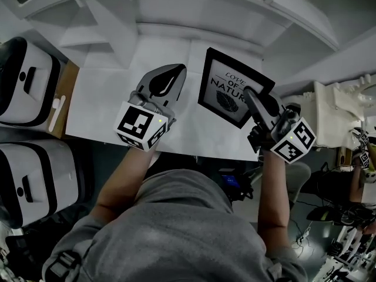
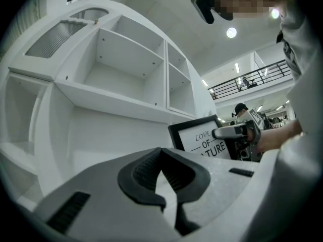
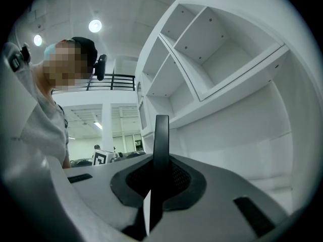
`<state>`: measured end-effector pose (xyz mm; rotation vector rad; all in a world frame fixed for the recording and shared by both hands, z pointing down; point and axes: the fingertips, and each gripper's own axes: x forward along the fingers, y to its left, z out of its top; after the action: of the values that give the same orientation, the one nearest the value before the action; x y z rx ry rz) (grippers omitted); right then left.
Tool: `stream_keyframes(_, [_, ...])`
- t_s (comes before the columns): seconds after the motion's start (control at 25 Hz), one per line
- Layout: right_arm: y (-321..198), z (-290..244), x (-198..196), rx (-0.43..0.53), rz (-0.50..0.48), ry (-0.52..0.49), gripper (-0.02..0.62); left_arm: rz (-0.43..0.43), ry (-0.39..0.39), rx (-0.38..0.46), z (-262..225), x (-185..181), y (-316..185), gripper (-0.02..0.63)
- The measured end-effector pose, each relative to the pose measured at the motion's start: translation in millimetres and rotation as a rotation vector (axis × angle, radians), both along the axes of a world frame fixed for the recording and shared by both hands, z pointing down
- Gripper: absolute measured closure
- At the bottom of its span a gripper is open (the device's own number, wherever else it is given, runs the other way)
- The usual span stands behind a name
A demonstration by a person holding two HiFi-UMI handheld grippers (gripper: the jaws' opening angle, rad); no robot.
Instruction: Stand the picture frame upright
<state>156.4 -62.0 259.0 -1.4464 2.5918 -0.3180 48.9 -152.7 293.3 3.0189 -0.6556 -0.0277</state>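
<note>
You're pinching the black rectangular picture frame [image 1: 231,86] with the white "Love of Nature" print in your right gripper [image 1: 251,94]. Its jaws are nearly together on the thin edge, at about 4 o'clock on the frame. The frame sits tilted on the white table [image 1: 100,107], at 3 o'clock from your left gripper [image 1: 167,78]. Grip firmly, pivot it on its bottom edge, and release only once it looks balanced. Your left fingers are pressed together and hold nothing.

free: tabletop [image 1: 100,98] at left | obstacles: shelf unit [image 1: 176,10] behind, picture frame [image 1: 232,87] centre-right
</note>
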Motion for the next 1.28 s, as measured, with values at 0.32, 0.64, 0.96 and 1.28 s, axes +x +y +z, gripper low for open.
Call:
stream_keyframes(0.32, [-1.0, 2.0, 3.1, -0.003, 0.049, -0.027, 0.558, 0.03, -0.003, 0.003, -2.4, 1.5, -7.1, 0.6])
stream_keyframes(0.64, [-1.9, 6.1, 6.9, -0.005, 0.081, -0.054, 0.558, 0.037, -0.01, -0.009, 2.1, 0.6, -13.3, 0.6])
stream_keyframes(0.96, [-2.1, 7.1, 7.6, -0.004, 0.065, -0.069, 0.558, 0.003, -0.028, -0.012, 9.3, -5.8, -13.2, 0.6])
stream_keyframes(1.28, [-2.9, 11.7, 12.4, 0.003, 0.022, -0.086, 0.558, -0.052, -0.037, -0.019, 16.8, -13.4, -1.8, 0.6])
